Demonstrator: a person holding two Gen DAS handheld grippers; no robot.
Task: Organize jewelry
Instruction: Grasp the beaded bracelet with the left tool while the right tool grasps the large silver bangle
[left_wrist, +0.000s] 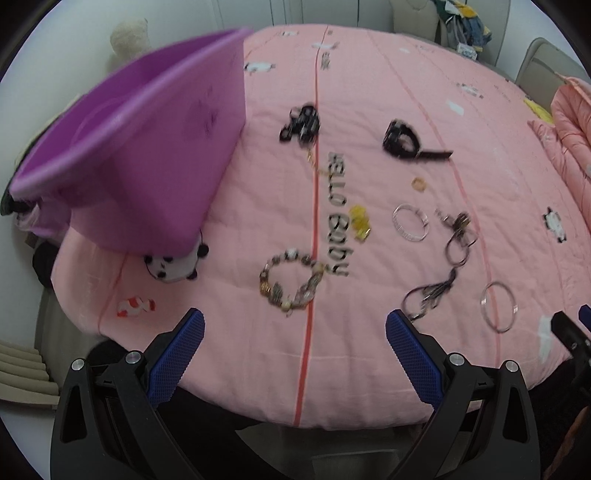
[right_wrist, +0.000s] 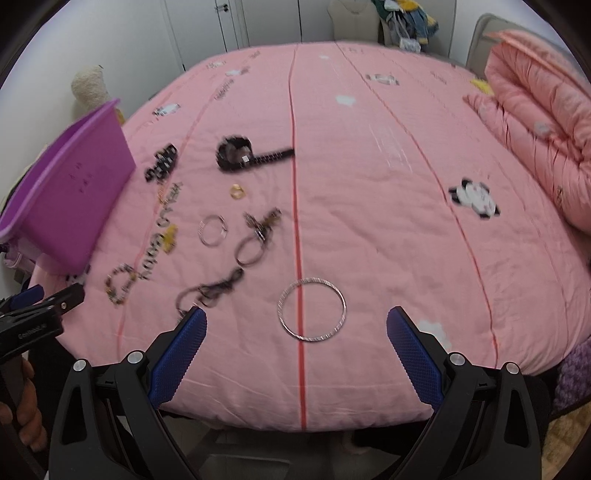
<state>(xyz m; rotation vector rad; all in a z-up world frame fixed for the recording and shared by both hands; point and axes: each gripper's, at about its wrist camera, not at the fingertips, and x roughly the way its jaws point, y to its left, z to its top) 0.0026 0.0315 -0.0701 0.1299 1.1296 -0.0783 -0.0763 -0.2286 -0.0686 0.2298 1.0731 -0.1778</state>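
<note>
Jewelry lies scattered on a pink bed cover (left_wrist: 369, 350). A beaded bracelet (left_wrist: 291, 282) lies just ahead of my open, empty left gripper (left_wrist: 295, 332). A large silver bangle (right_wrist: 312, 309) lies just ahead of my open, empty right gripper (right_wrist: 295, 332); it also shows in the left wrist view (left_wrist: 498, 306). A smaller silver bangle (left_wrist: 410, 222), dark cord necklaces (left_wrist: 443, 273), a gold ring (left_wrist: 419, 184), a yellow piece (left_wrist: 360, 221), a black hair clip (left_wrist: 301, 123) and a black strap piece (left_wrist: 404, 142) lie further out. A purple bin (left_wrist: 140, 147) stands at the left.
A folded pink quilt (right_wrist: 543, 122) lies at the right of the bed. A cream plush toy (right_wrist: 90, 88) sits behind the bin. The other hand-held gripper (right_wrist: 33, 317) shows at the left edge of the right wrist view. Chairs with clothes (right_wrist: 406, 22) stand beyond the bed.
</note>
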